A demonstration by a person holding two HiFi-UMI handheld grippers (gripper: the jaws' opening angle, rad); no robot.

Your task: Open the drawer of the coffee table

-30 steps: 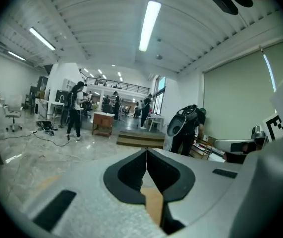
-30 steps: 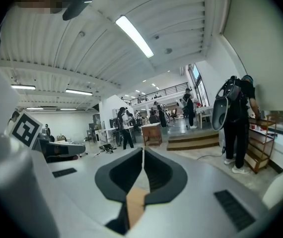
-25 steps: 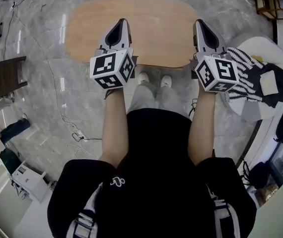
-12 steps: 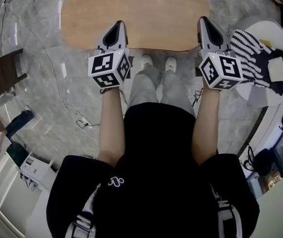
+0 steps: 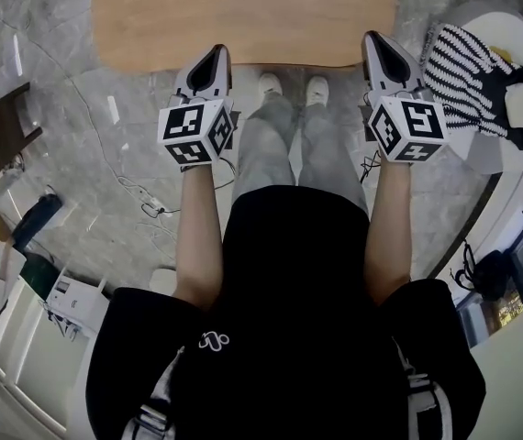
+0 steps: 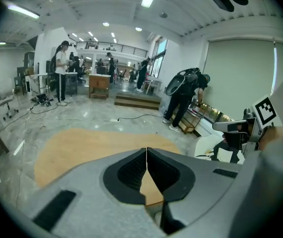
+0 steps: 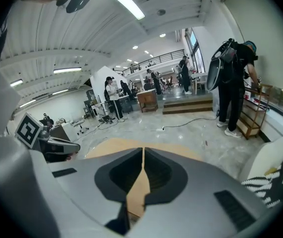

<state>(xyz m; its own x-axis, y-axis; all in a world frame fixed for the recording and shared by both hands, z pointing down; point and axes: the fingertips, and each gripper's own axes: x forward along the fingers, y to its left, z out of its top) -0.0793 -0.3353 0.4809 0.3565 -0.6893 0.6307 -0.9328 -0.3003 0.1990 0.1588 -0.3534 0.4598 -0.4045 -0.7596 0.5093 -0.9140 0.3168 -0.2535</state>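
The coffee table has an oval, light wooden top and fills the top of the head view. No drawer front shows in any view. My left gripper hovers just short of the table's near edge, left of the person's legs, jaws shut on nothing. My right gripper is level with it on the right, near the table's right end, also shut and empty. In the left gripper view the shut jaws point over the tabletop. The right gripper view shows its shut jaws over the same top.
A white round seat with a black-and-white striped cloth stands close to my right gripper. A dark wooden stool sits at the left, and a cable runs over the marble floor. The person's shoes stand at the table's edge. People stand in the background.
Both grippers have sunk together and now sit at the table's near edge rather than over its top. The table has slid up the head view. Both jaws stayed shut.
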